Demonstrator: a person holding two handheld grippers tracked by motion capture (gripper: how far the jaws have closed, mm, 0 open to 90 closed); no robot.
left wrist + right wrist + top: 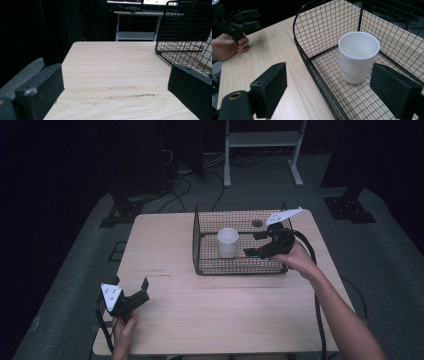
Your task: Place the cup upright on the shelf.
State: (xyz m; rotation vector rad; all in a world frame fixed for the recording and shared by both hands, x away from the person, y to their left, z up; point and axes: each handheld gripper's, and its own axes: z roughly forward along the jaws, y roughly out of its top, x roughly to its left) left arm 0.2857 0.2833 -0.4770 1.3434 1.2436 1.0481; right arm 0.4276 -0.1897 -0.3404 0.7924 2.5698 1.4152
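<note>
A white cup (228, 241) stands upright and empty inside a black wire basket (200, 270) at the table's far right. My right gripper (251, 244) hovers over the basket's right part, pointing left at the cup, jaws open. In the right gripper view the cup (358, 57) stands just beyond the open jaws (332, 87), and the basket's near wall (317, 75) runs between them; nothing is gripped. My left gripper (131, 284) rests low at the table's front left, open and empty. Its own view shows bare wood between the open jaws (115, 85).
The light wooden table (200, 320) has bare room across its left and front. A corner of the basket (185, 32) rises at the right of the left gripper view. Behind the table stand a white shelf frame (262, 150) and cables on the dark floor.
</note>
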